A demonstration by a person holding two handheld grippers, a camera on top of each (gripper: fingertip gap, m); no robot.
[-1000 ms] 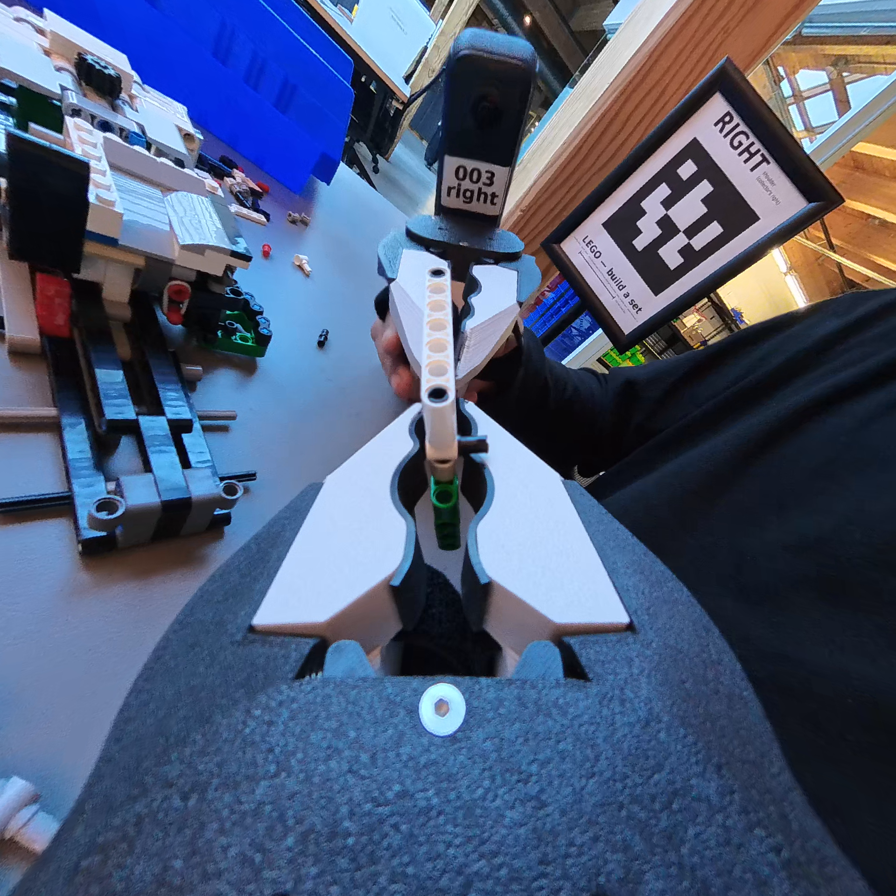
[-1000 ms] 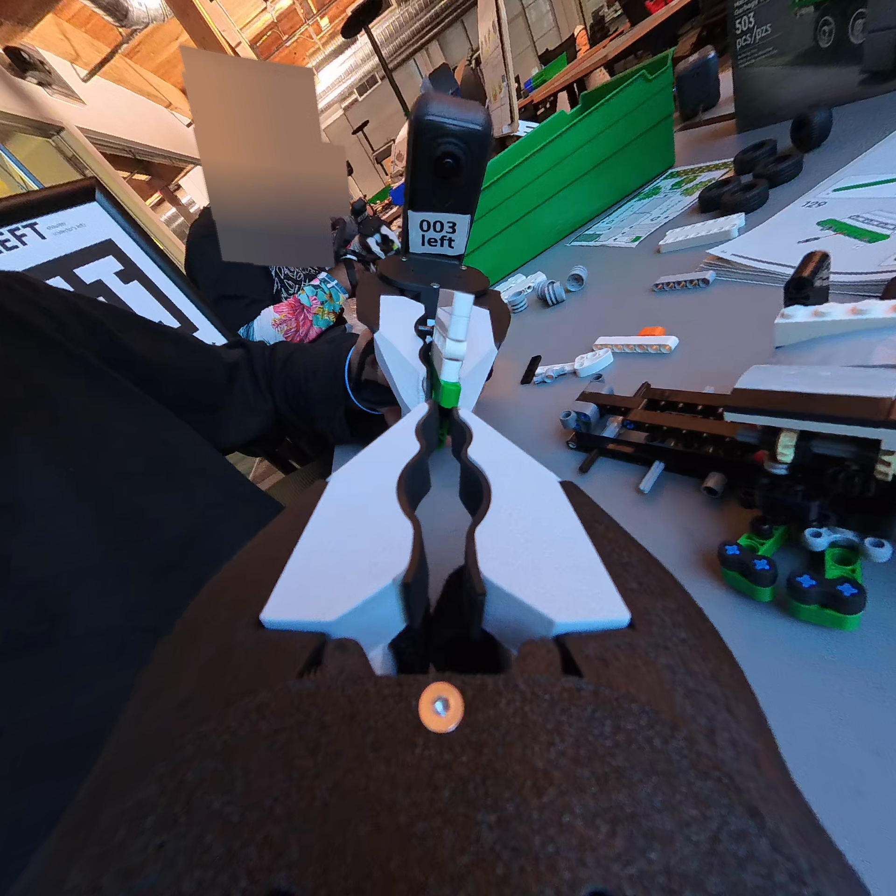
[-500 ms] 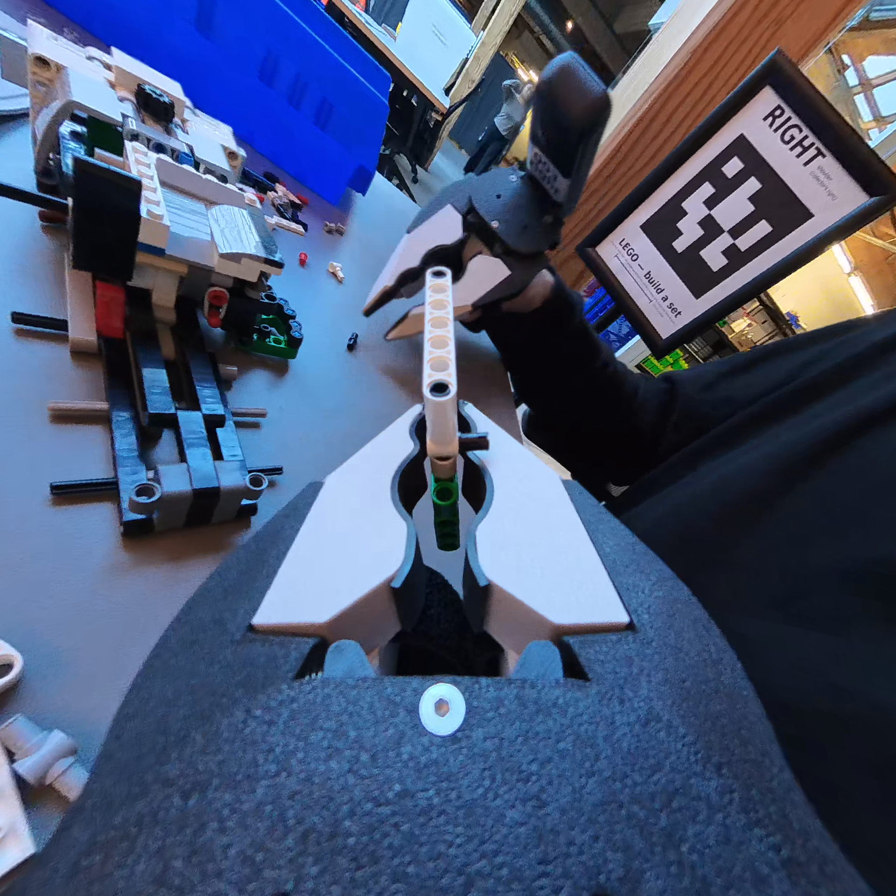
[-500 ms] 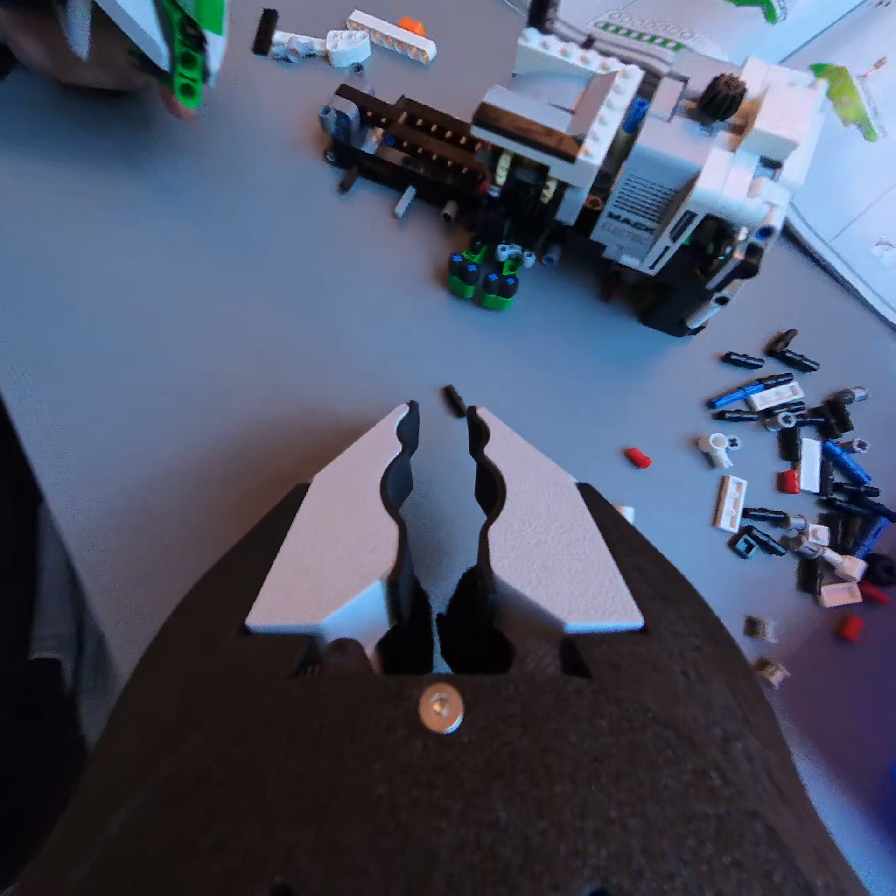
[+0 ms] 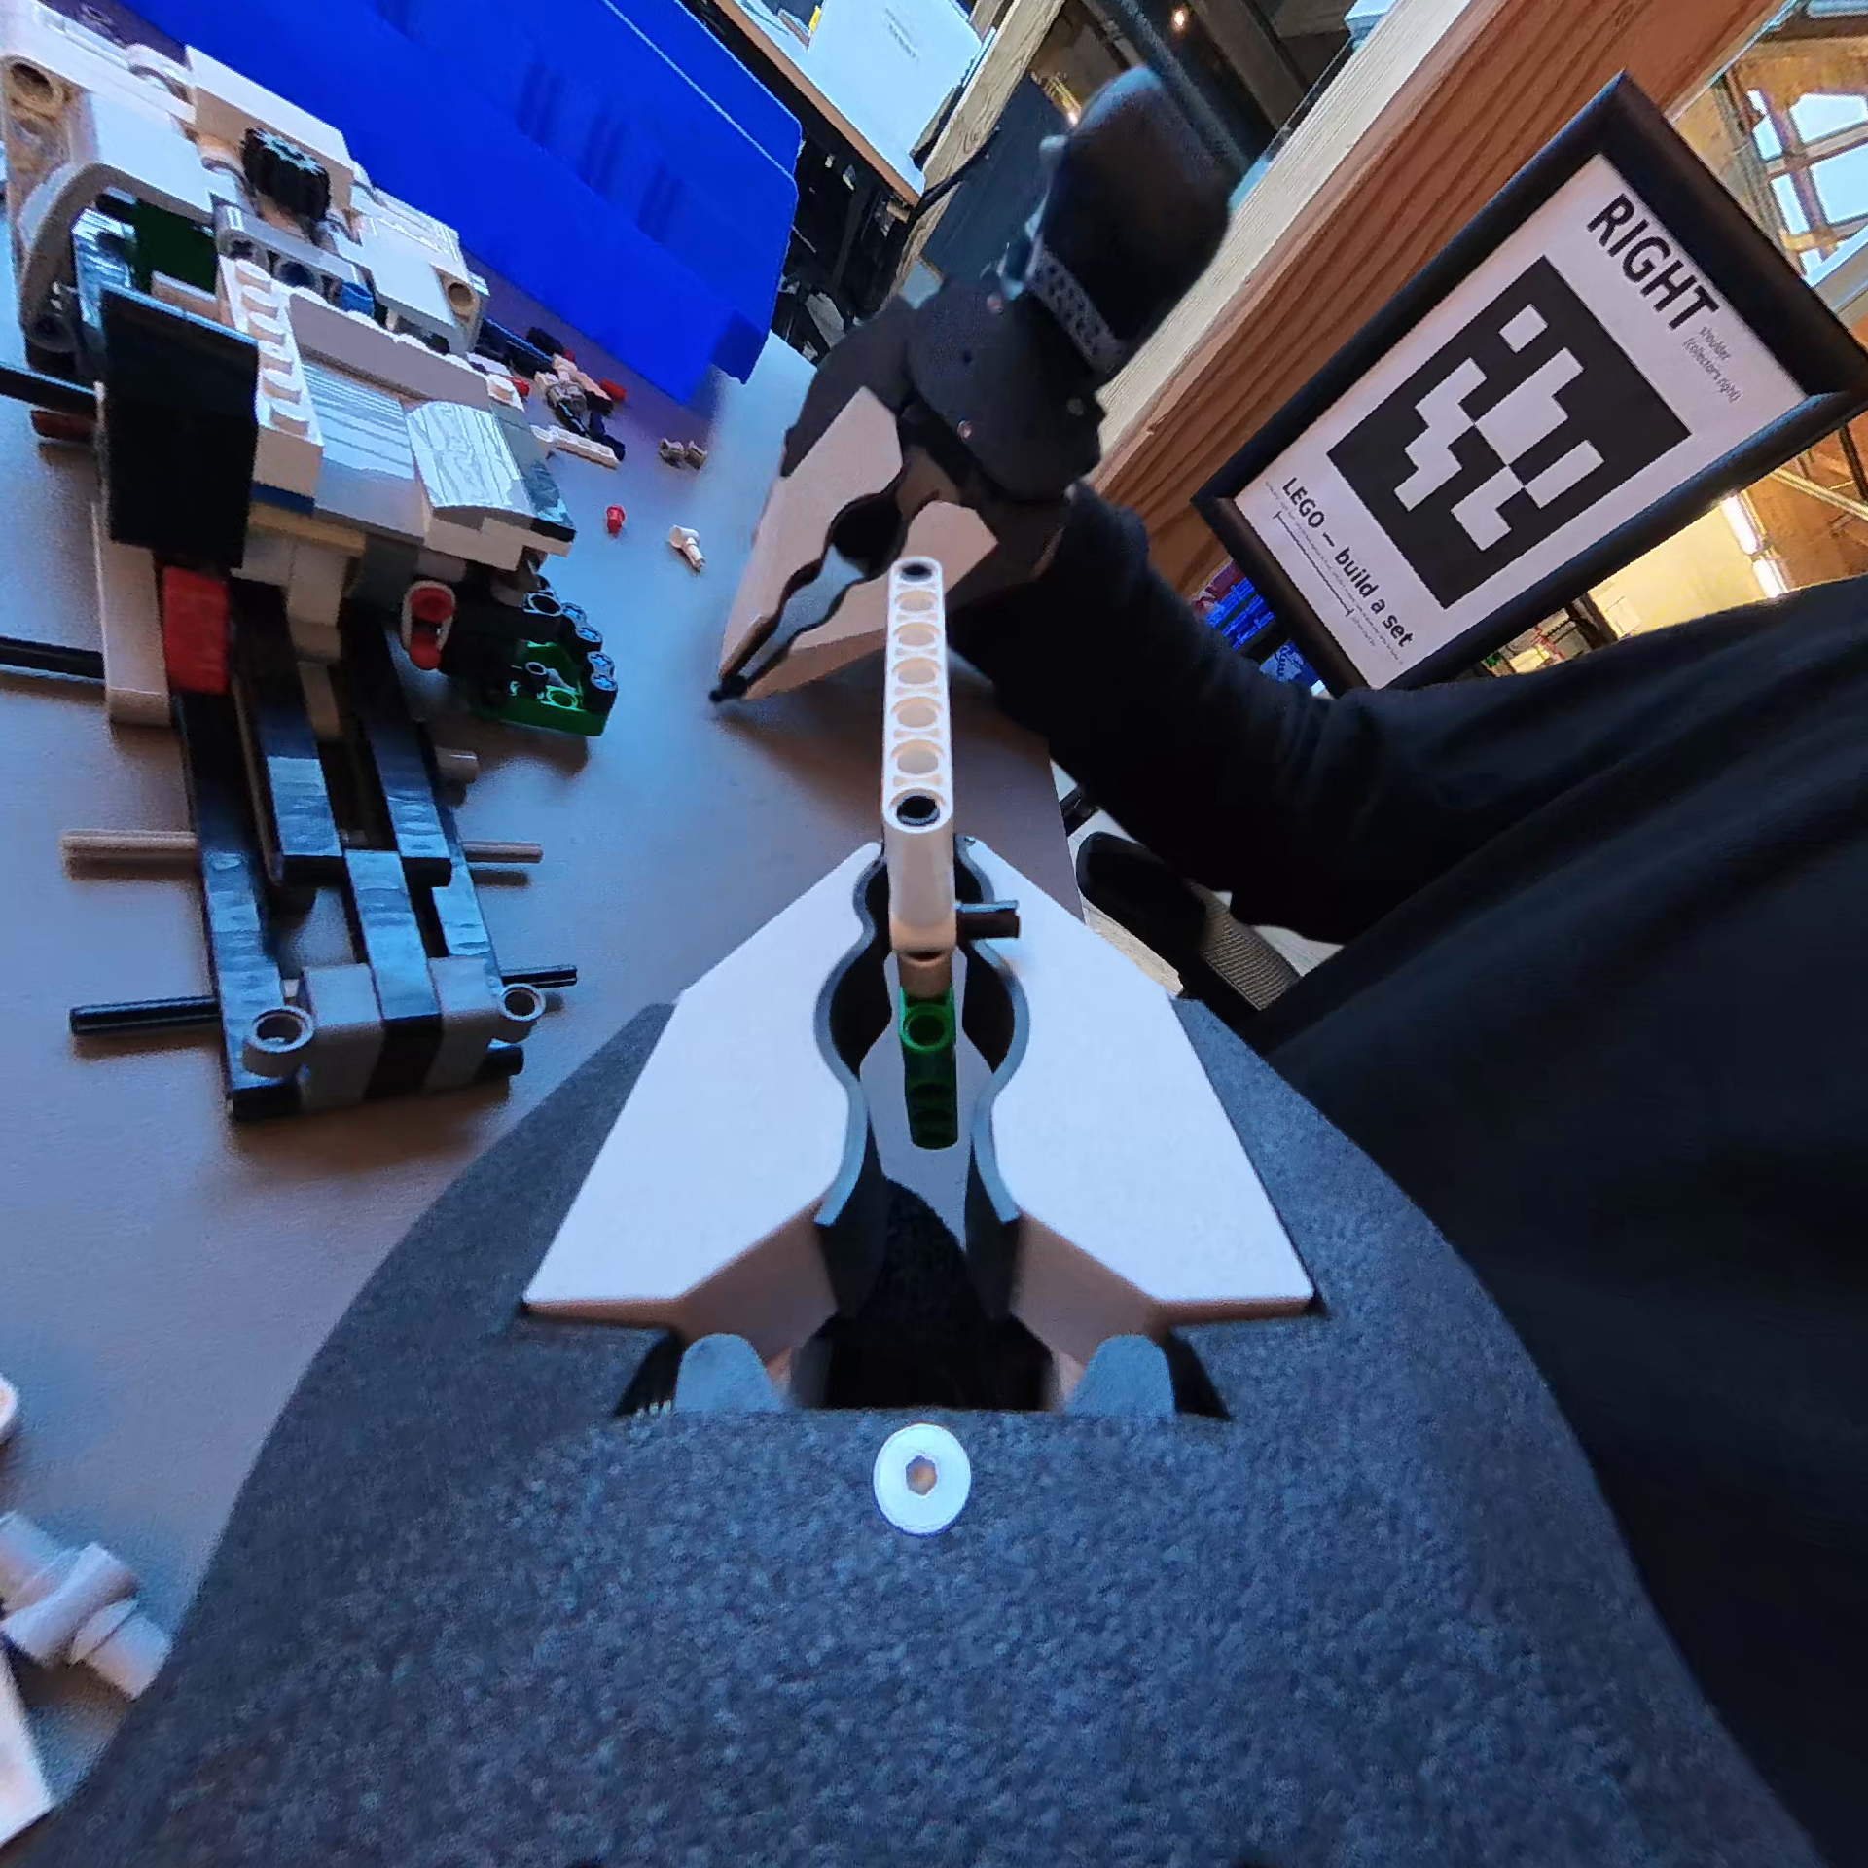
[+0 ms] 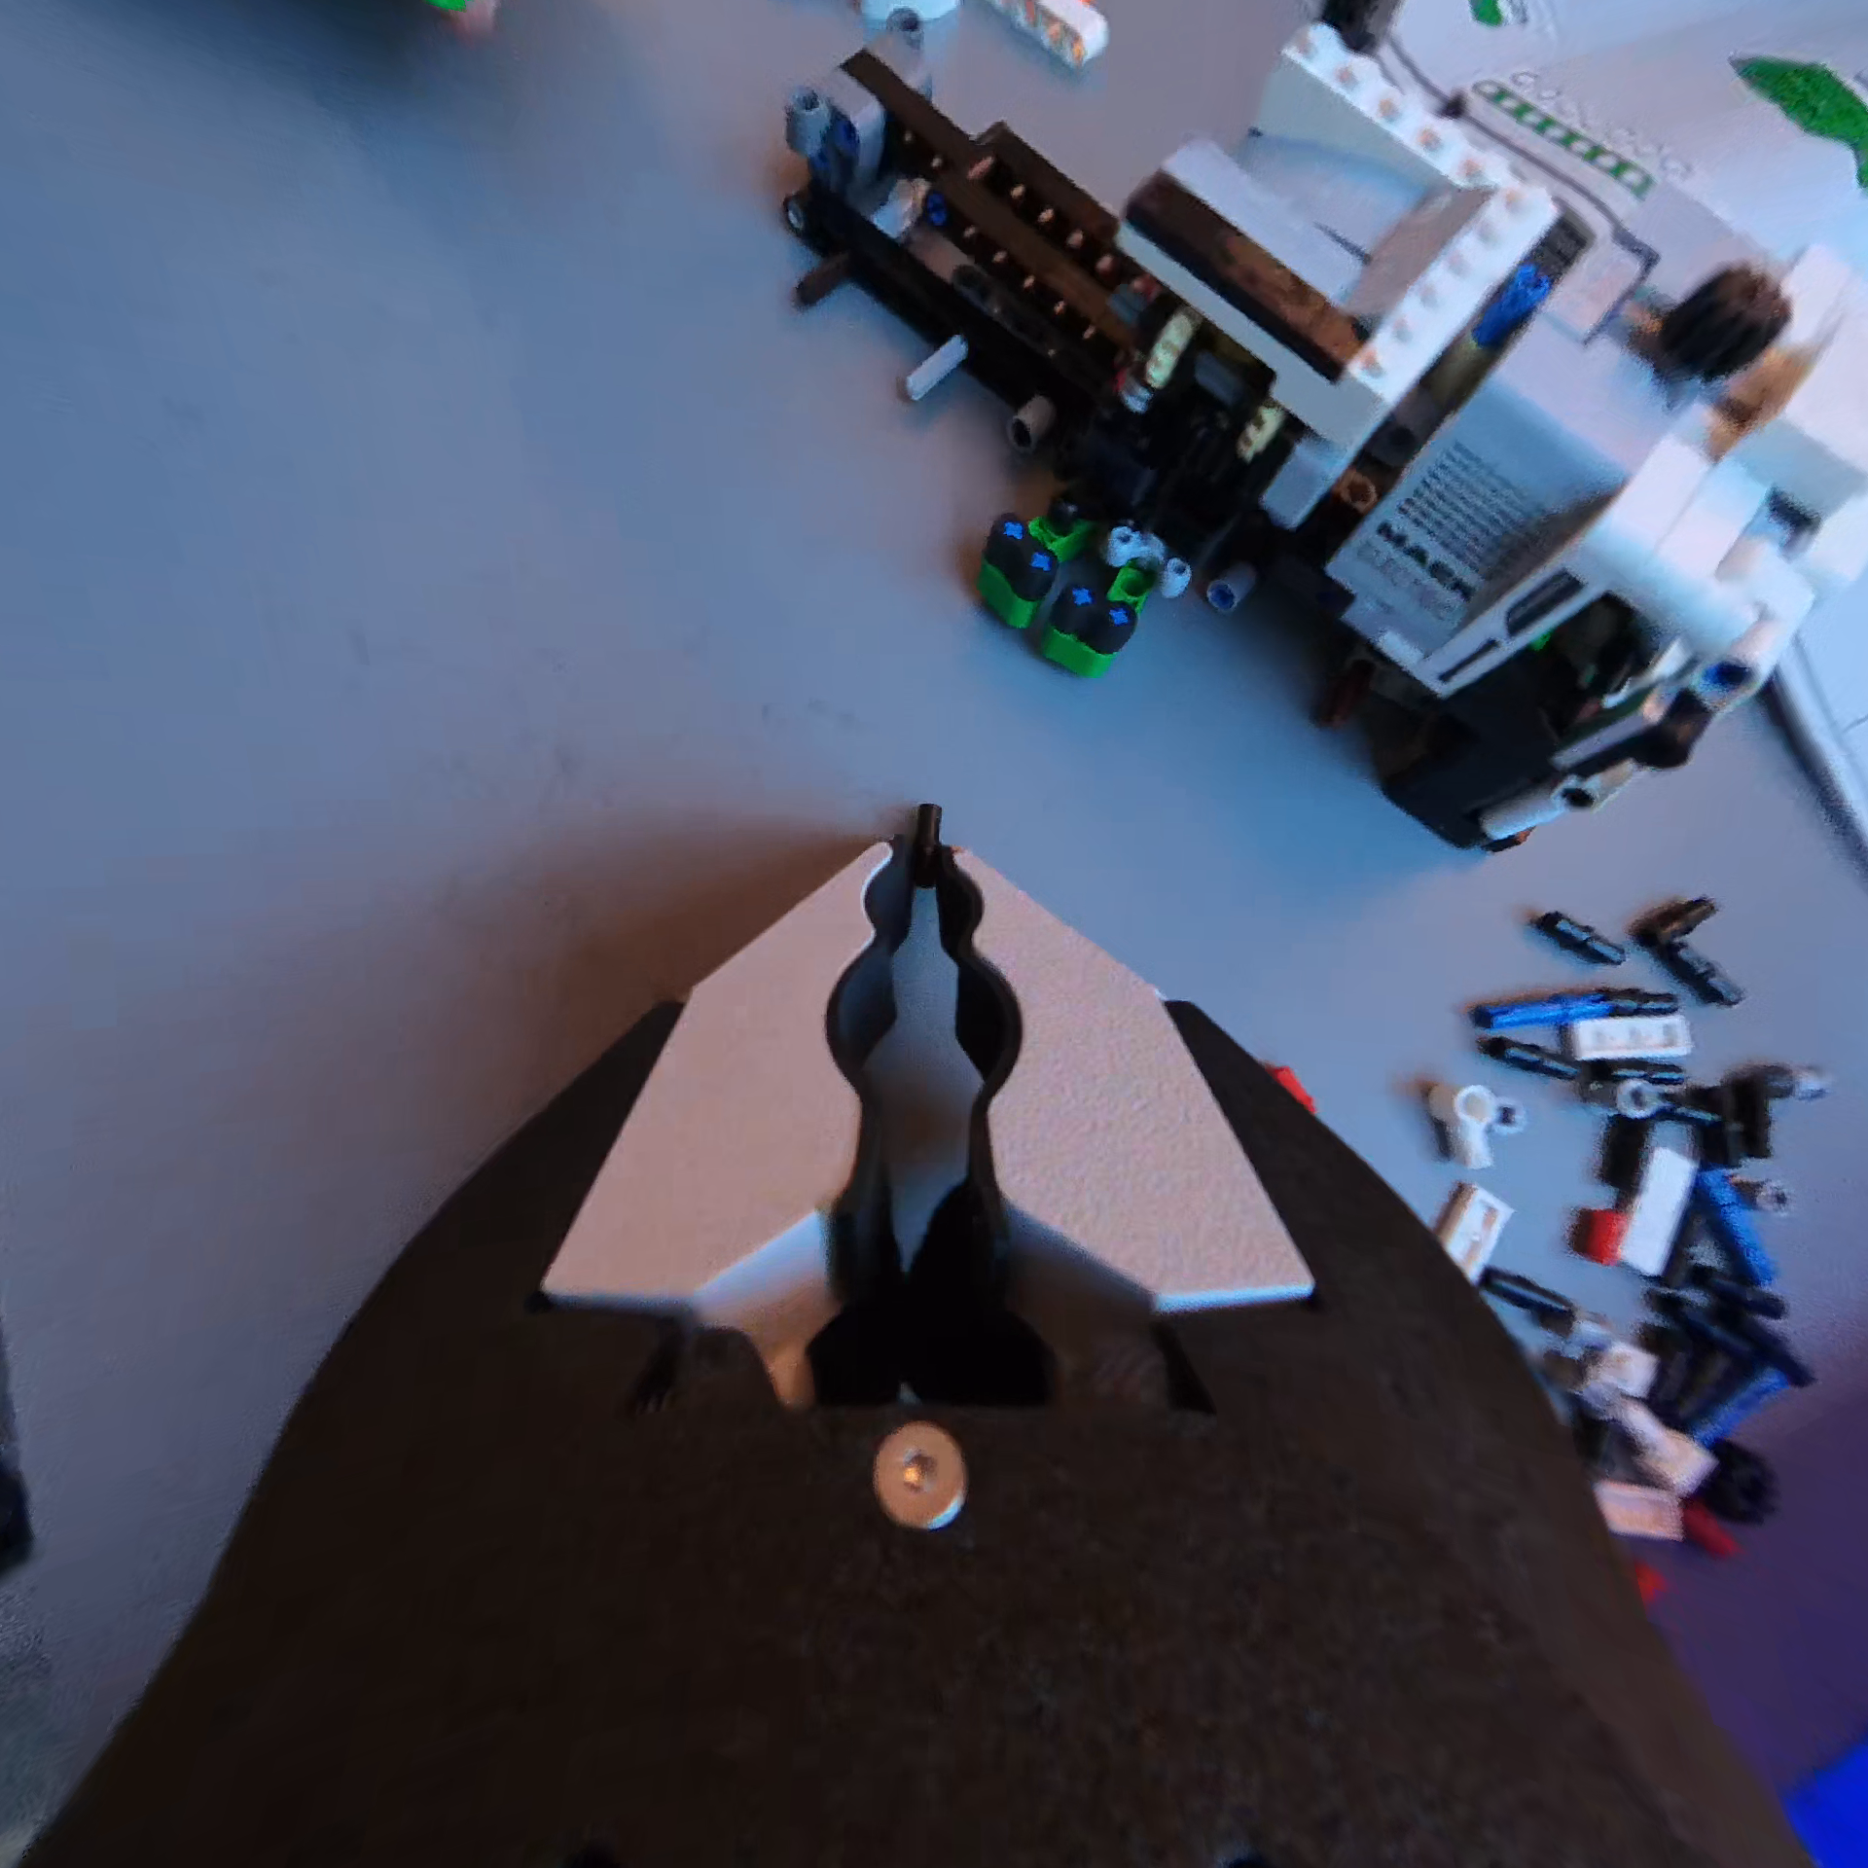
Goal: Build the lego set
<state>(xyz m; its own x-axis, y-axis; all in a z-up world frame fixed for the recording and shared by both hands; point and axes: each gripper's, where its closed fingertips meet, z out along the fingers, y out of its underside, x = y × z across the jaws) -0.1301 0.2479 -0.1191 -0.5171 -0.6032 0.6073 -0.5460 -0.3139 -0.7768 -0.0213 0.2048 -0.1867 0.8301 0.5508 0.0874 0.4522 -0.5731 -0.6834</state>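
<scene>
Grey table (image 6: 404, 505) under workshop light: my left claw (image 5: 922, 890) is clamped on a white perforated beam with a green pinned connector (image 5: 915, 708), held up clear for fitting. My right claw (image 6: 925, 859) pinches a small black pin (image 6: 926, 824) at the tabletop. Beyond lie the white-and-black truck model (image 6: 1415, 404), loose parts (image 6: 1668, 1162), a blue bin (image 5: 566, 152).

Two grippers (image 5: 918, 890) (image 6: 922, 859), one truck model (image 6: 1415, 425)

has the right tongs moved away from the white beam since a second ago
Yes. The right tongs have swung down off the white beam to the table, now pinching a small black pin near the truck model.
</scene>
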